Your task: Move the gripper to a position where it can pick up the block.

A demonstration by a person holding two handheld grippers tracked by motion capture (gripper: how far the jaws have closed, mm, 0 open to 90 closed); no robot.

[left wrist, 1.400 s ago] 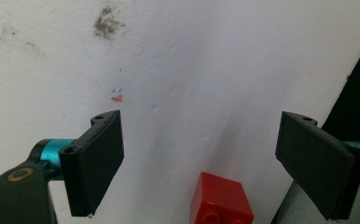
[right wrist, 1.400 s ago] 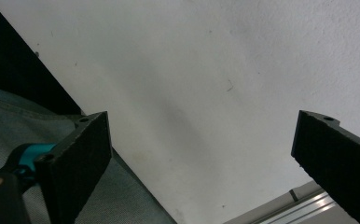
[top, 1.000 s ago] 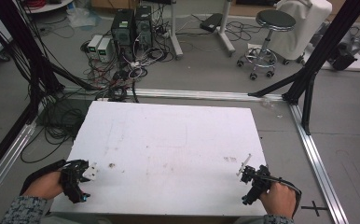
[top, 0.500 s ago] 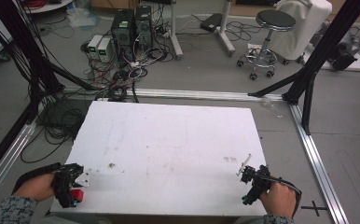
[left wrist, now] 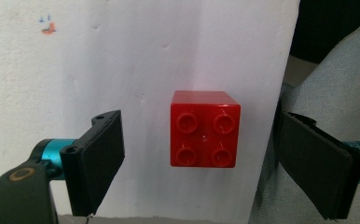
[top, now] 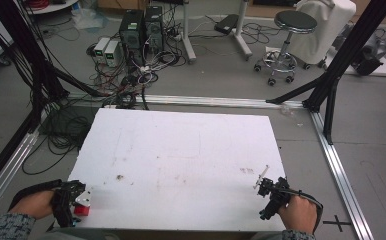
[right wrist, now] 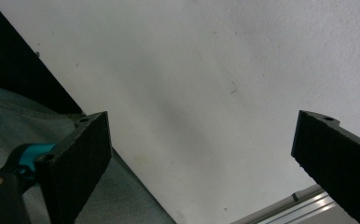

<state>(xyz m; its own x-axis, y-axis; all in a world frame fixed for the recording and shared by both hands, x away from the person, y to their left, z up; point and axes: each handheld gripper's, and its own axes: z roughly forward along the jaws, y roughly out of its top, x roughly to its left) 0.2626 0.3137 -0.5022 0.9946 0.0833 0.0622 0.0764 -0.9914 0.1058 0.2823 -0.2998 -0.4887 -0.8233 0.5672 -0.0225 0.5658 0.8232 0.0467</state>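
Sitting at about seven o'clock on the white surface (top: 181, 160), close to its near edge, a red brick (left wrist: 205, 129) is showing four studs on top and is resting on the board. The left gripper (top: 79, 202) is hanging right at it, jaws spread wide with the brick between them and neither pad touching it; a clear gap is showing on each side in the left gripper view. A small red and blue mark (left wrist: 48, 29) is lying on the board at eleven o'clock in that view. Over at five o'clock on the surface, the right gripper (top: 267, 186) is being held with its jaws wide apart over bare board.
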